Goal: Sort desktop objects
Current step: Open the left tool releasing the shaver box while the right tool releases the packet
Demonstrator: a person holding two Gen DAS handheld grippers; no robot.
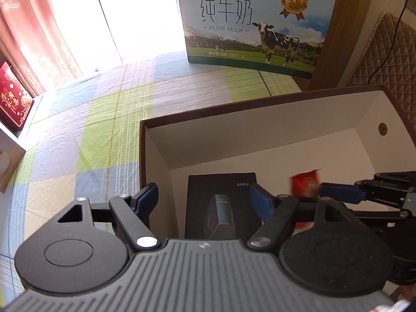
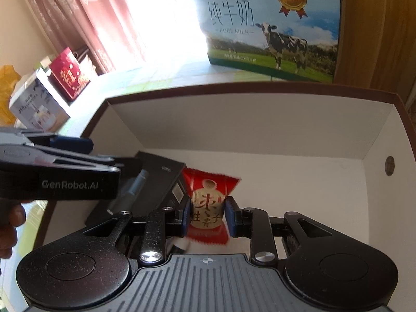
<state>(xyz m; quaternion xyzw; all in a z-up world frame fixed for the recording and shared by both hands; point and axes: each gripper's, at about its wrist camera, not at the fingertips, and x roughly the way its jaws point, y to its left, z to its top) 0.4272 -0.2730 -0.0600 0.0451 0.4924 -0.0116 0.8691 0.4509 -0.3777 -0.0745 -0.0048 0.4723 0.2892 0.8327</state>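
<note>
The left tongs (image 1: 204,200) stand wide open over the near wall of a white-lined box (image 1: 260,135) with a brown rim, holding nothing. Between their blue pads, on the box floor, lies a black carton (image 1: 223,184) printed with a dark device. To its right a red packet (image 1: 305,182), blurred, is pinched at the tip of the right tongs (image 1: 321,188), which reach in from the right edge. The box sits on a checked tabletop (image 1: 104,119). Behind stands a milk carton (image 1: 254,23) showing a cow; a red gift box (image 1: 14,98) is at far left.

Red packet (image 1: 305,184) blurred — black box (image 2: 153,189) partly hidden.
</note>
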